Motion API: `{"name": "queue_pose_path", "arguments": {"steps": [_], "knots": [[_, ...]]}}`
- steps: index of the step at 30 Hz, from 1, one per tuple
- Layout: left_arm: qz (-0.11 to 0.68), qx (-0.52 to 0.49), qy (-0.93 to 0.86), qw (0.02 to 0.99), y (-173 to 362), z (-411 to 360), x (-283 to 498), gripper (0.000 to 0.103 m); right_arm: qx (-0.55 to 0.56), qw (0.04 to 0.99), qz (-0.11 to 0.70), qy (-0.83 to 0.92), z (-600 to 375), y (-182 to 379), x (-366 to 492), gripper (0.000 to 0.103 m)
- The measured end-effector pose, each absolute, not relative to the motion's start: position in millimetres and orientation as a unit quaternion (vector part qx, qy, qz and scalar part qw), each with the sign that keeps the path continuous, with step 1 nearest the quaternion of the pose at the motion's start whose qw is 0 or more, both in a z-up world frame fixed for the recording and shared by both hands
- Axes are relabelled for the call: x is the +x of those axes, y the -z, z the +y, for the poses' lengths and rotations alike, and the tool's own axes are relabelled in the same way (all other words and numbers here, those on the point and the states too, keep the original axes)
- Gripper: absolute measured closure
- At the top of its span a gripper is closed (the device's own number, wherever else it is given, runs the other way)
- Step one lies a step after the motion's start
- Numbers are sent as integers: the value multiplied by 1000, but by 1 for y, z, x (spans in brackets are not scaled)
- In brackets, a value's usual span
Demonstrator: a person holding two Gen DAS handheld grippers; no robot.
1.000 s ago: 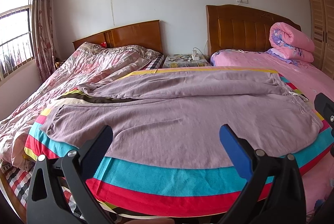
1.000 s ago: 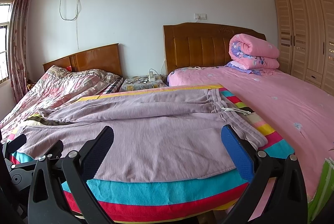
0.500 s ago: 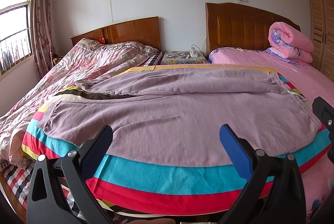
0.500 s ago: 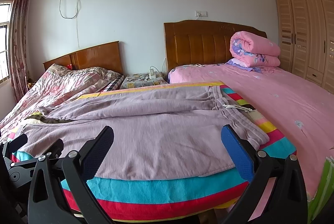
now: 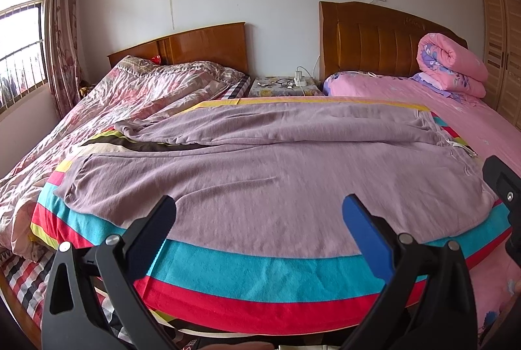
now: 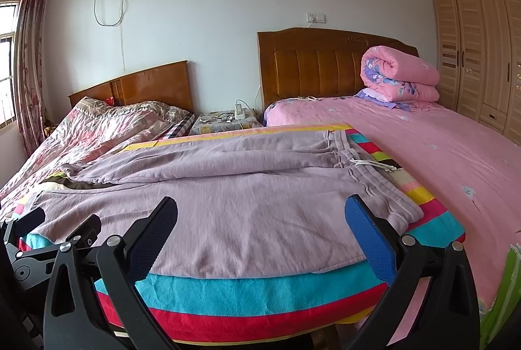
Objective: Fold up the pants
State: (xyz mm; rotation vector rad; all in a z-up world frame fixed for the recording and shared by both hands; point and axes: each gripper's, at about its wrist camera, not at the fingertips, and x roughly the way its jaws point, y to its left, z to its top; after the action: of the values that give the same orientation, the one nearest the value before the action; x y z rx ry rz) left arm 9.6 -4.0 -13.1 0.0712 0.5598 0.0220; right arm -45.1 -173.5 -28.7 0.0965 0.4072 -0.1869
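Observation:
Lilac sweatpants point(image 5: 267, 174) lie spread sideways on a striped blanket point(image 5: 260, 271), waistband to the right with a white drawstring point(image 6: 374, 164), leg cuffs to the left. The far leg is rumpled. My left gripper point(image 5: 259, 216) is open and empty, hovering over the near edge of the near leg. My right gripper point(image 6: 260, 216) is open and empty, hovering over the near edge close to the waistband point(image 6: 387, 200). The left gripper also shows in the right wrist view point(image 6: 49, 239), at the lower left. Part of the right gripper shows at the right edge of the left wrist view point(image 5: 504, 187).
The striped blanket covers a board bridging two beds: a floral-quilted bed point(image 5: 130, 95) on the left and a pink bed point(image 6: 456, 161) on the right with a rolled pink quilt point(image 6: 400, 73). A nightstand point(image 6: 224, 122) stands between them. A wardrobe point(image 6: 482, 50) stands far right.
Both grippers have moved slightly forward and lower toward the pants' near edge. Their jaws stay open. The pants have not moved.

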Motion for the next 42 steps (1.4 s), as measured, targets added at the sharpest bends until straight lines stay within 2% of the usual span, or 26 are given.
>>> {"name": "queue_pose_path", "arguments": {"steps": [28, 36, 42], "knots": [[283, 32, -9, 959, 19, -5, 9, 1, 48, 972, 214, 87, -174, 34, -43, 4], [304, 34, -1, 952, 29, -5, 18, 1, 42, 970, 227, 77, -173, 41, -35, 4], [347, 49, 14, 937, 43, -14, 56, 1, 42, 964, 256, 58, -189, 45, 0, 4]]}}
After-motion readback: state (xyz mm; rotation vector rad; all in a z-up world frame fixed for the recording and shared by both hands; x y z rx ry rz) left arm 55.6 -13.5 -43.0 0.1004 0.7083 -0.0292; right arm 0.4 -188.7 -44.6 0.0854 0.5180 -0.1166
